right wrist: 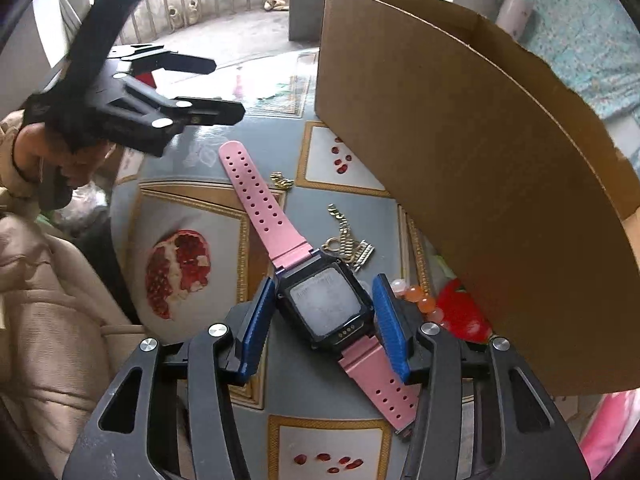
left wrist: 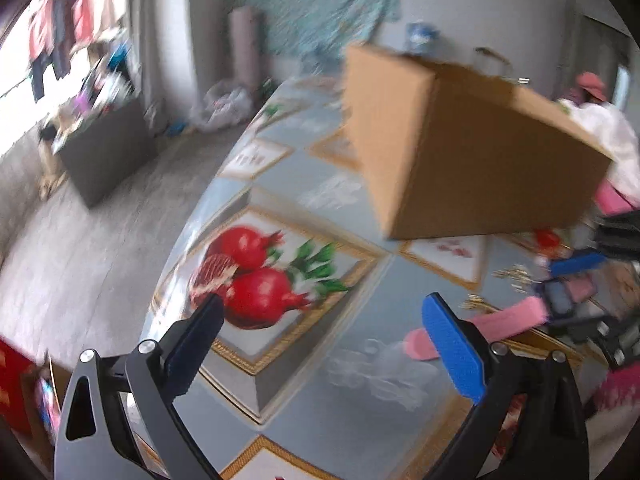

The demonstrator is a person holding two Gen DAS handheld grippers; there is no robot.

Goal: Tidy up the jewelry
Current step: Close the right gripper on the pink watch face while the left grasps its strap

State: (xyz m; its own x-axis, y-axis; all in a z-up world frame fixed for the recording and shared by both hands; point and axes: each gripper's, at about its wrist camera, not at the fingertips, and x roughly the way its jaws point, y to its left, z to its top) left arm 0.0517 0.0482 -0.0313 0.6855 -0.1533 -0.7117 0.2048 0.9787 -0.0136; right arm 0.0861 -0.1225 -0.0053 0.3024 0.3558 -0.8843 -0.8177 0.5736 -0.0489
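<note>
A: Where's your right gripper [right wrist: 324, 312] rn?

B: Pointing steeply down at the desk [right wrist: 192, 208], its jaws on either side of the watch [right wrist: 326, 308]. The blue pads flank the black case; the left pad looks to touch its edge, the right one sits just beside it. Can't tell if they're pressing yet.

A: And the watch itself?

B: Flat on the desk, face up. One pink strap runs far-left, the other comes near, btw the jaws. A gold chain [right wrist: 348, 240] lies just beyond it on the right, orange beads [right wrist: 420, 300] right of it, by the box [right wrist: 480, 160].

A: Your left gripper [left wrist: 332, 332]?

B: Jaws released, nothing btw them, hovering over the desk's pomegranate print. Left view's blurry, but the watch shows at its right edge.
</note>
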